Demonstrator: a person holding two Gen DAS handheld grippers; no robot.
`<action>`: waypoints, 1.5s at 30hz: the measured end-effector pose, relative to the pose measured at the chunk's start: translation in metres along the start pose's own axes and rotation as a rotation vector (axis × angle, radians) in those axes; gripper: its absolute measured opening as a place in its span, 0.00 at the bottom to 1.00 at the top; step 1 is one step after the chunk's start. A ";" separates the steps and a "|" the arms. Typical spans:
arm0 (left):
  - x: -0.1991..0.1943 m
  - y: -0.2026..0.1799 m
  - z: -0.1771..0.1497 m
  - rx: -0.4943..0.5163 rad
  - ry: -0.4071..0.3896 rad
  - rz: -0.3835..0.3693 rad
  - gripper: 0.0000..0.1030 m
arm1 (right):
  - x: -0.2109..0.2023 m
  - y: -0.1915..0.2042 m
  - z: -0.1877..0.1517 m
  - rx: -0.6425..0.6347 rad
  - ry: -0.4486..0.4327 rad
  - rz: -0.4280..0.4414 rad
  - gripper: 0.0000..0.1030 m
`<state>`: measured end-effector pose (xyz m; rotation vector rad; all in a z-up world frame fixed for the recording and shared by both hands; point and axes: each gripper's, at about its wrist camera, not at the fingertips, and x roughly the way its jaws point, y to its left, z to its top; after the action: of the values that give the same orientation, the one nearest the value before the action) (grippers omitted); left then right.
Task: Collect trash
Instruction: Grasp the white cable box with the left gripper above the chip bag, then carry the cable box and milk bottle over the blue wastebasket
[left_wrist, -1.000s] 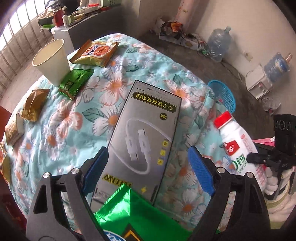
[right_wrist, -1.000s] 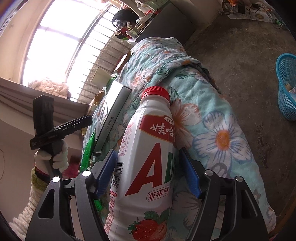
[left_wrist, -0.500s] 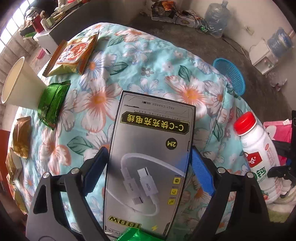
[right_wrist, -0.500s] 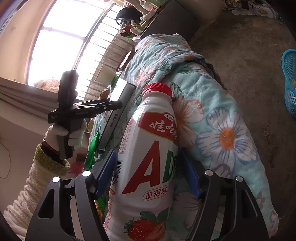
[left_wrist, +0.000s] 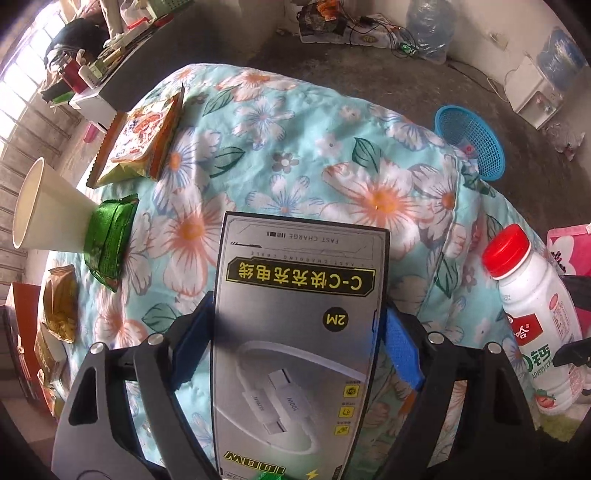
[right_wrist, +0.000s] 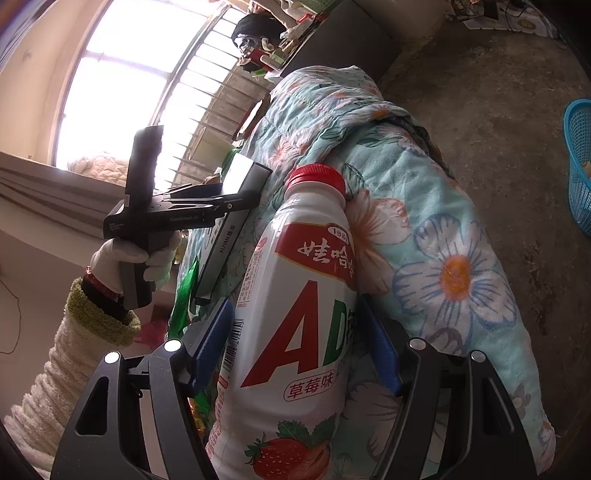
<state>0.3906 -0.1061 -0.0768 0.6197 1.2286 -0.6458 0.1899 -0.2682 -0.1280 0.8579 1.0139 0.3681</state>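
My left gripper (left_wrist: 295, 347) clamps the grey cable box (left_wrist: 299, 332) above the floral quilt (left_wrist: 295, 147); my right gripper (right_wrist: 295, 347) clamps the milk bottle (right_wrist: 299, 314) at the quilt's edge.

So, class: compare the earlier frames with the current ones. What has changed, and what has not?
The left gripper has closed its fingers on the grey cable box and lifted it off the green wrapper it lay on. The right gripper stays clamped on the milk bottle. Paper cup, snack packets and blue basket are unmoved.
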 end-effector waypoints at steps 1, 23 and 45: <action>-0.006 -0.003 -0.001 0.006 -0.015 0.008 0.77 | 0.001 0.000 0.000 0.000 0.000 0.000 0.66; -0.179 0.010 -0.076 -0.216 -0.618 0.039 0.76 | 0.006 0.006 0.013 -0.009 0.035 -0.041 0.66; -0.223 -0.016 -0.118 -0.278 -0.743 -0.133 0.76 | 0.023 0.020 0.033 -0.010 0.082 -0.098 0.61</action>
<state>0.2564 -0.0059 0.1129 0.0389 0.6406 -0.7115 0.2317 -0.2560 -0.1176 0.7861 1.1249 0.3264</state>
